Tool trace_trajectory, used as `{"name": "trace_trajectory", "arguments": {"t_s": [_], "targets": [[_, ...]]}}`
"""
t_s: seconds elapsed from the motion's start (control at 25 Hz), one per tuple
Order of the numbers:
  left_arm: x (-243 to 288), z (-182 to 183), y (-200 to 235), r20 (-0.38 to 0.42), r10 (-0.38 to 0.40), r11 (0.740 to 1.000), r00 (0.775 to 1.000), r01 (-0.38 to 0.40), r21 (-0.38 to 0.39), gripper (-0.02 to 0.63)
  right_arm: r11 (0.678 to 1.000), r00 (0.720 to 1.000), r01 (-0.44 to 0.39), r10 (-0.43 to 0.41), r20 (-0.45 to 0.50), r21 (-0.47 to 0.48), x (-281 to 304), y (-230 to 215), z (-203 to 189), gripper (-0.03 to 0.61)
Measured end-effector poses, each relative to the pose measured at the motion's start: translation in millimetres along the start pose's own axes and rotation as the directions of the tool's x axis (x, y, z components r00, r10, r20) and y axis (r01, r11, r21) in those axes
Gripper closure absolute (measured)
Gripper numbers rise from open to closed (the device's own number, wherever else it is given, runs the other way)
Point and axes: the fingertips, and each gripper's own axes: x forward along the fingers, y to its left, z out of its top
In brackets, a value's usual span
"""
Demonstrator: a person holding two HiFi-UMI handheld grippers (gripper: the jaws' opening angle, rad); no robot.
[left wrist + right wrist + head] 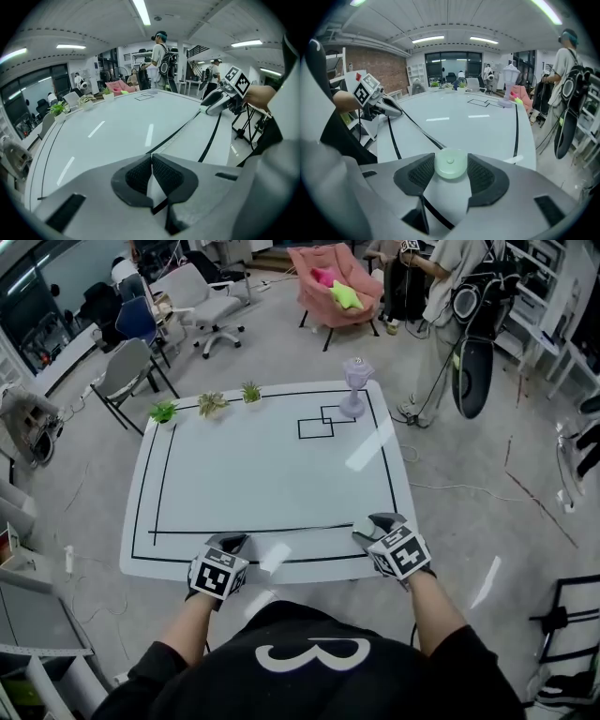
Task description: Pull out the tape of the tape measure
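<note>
A pale green round tape measure case (450, 165) sits between the pads of my right gripper (450, 159), which is shut on it at the table's near right (375, 524). Its thin tape (291, 530) is drawn out leftward, low over the white table (272, 474), to my left gripper (232, 543). The left gripper (151, 161) is shut on the tape's end. In the left gripper view the tape (180, 131) runs off to the right gripper (220, 101). In the right gripper view the tape (419, 131) leads to the left gripper (386, 108).
Black tape lines frame the table, with two small outlined rectangles (316, 425) at the far side. Three little potted plants (212, 404) and a lilac stemmed ornament (354, 385) stand along the far edge. Chairs (127, 371), a pink armchair (333, 282) and standing people (450, 296) are beyond.
</note>
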Motion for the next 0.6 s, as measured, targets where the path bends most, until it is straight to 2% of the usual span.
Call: {"name": "trace_trajectory", "arguments": {"t_s": [0.28,0.4,0.48,0.52,0.6], "targets": [[2,1,5,0.019,0.001,0.999,1.000,-0.002,0.033,0.588,0.999,0.999,0.030,-0.031,0.034,0.030,3,-1,2,0.356],[0,-1,9,0.044,0.008,1.000,0.999,-0.007,-0.009,0.560,0.999,0.997,0.048,-0.049,0.052,0.024,2,1,2,0.353],[-1,-2,10,0.059,-0.001,0.999,0.998,0.004,-0.044,0.520,0.997,0.995,0.070,-0.071,0.071,0.017,0,4,2,0.332],[-2,-1,9,0.070,-0.012,0.998,0.997,0.016,-0.060,0.474,0.997,0.993,0.078,-0.080,0.086,0.026,-2,4,3,0.324],[-5,4,6,0.107,-0.035,0.996,0.994,0.044,-0.083,0.432,0.994,0.988,0.076,-0.085,0.132,0.075,-10,3,6,0.322]]}}
